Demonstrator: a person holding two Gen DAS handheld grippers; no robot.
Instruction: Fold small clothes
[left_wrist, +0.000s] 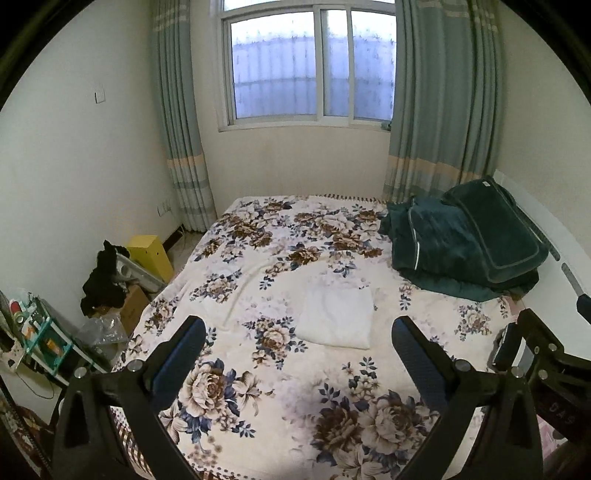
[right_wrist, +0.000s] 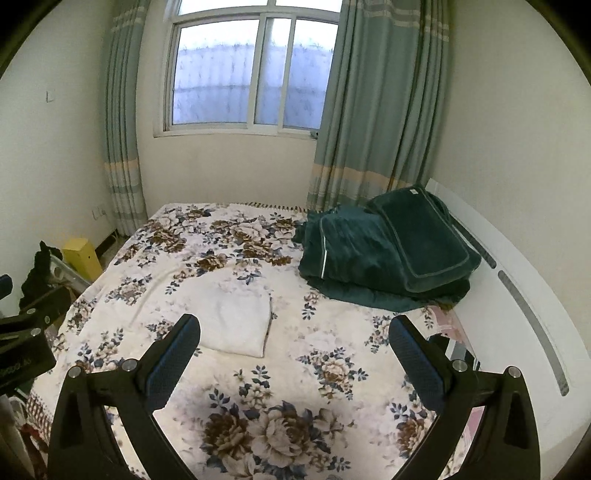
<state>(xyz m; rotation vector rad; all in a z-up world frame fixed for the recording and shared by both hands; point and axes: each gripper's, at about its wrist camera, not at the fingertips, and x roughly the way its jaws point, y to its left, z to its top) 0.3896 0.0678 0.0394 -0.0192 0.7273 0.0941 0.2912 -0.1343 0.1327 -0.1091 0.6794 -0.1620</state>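
Note:
A small white garment lies folded into a neat rectangle on the floral bedspread, near the middle of the bed. It also shows in the right wrist view. My left gripper is open and empty, held above the bed just short of the garment. My right gripper is open and empty too, with the garment by its left finger. Part of the right gripper shows at the right edge of the left wrist view.
A dark green folded quilt and pillow lie at the bed's far right by the white headboard. Left of the bed are a yellow box, black cloth, cartons and a cluttered shelf. Window and curtains stand behind.

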